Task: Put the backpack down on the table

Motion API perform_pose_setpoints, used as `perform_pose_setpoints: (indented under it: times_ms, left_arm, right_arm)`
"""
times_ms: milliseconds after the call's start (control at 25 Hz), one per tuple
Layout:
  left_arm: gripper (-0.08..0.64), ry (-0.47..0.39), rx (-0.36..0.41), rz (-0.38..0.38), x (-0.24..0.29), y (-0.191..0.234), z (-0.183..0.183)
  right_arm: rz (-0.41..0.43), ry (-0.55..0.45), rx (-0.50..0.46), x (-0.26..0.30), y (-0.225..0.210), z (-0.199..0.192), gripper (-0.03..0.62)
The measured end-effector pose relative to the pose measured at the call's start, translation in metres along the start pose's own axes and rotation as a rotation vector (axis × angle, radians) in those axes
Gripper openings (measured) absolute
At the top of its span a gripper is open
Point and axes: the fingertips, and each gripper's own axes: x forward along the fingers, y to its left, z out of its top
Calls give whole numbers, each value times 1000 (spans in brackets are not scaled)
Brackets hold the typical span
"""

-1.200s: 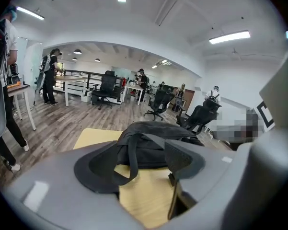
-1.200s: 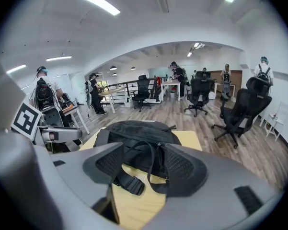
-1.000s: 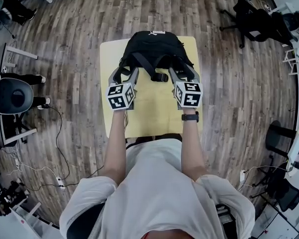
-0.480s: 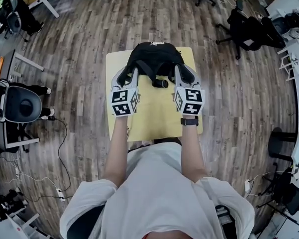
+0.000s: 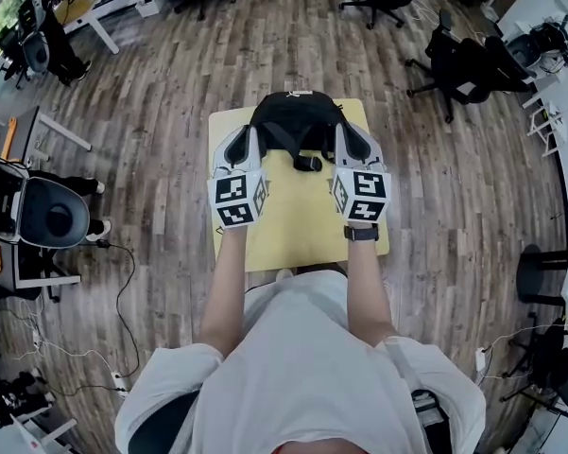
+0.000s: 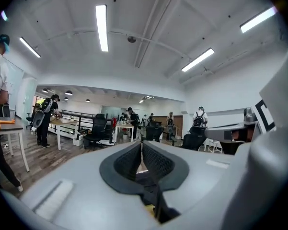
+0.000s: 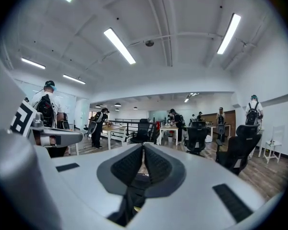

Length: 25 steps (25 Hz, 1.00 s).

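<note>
The black backpack (image 5: 295, 119) lies at the far end of the yellow table (image 5: 302, 230), its straps and a buckle (image 5: 307, 164) trailing toward me. My left gripper (image 5: 244, 140) and right gripper (image 5: 348, 140) hover above its near corners, one on each side. Their jaws have just been closing. Along the left gripper (image 6: 140, 150) and the right gripper (image 7: 143, 152) the dark pads (image 7: 155, 164) meet with nothing clamped between them. Both gripper views look out level across the room, and only a dark sliver shows below the jaws.
The table stands on a wooden floor. Black office chairs (image 5: 468, 60) stand at the far right and another chair (image 5: 47, 211) by a desk at the left. Cables (image 5: 123, 291) run on the floor. Several people wearing backpacks (image 6: 45, 116) stand by distant desks.
Both grippers rose away from the backpack and their jaws went from wide open to shut. The backpack stayed at the table's far end. The head view pulled upward, so the table looks smaller.
</note>
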Motion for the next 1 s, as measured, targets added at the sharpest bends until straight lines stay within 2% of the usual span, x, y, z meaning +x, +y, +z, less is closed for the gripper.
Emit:
perform_pose_setpoints:
  times_ms: [280, 600, 1000]
  left_arm:
    - [11, -35, 16, -39, -17, -10, 20]
    - [11, -39, 21, -54, -40, -14, 17]
    - [12, -26, -11, -63, -54, -13, 8]
  right_arm:
    - [19, -13, -17, -9, 21, 12, 12]
    - [39, -18, -43, -19, 48, 15, 12]
    - [45, -10, -87, -34, 62, 14, 12]
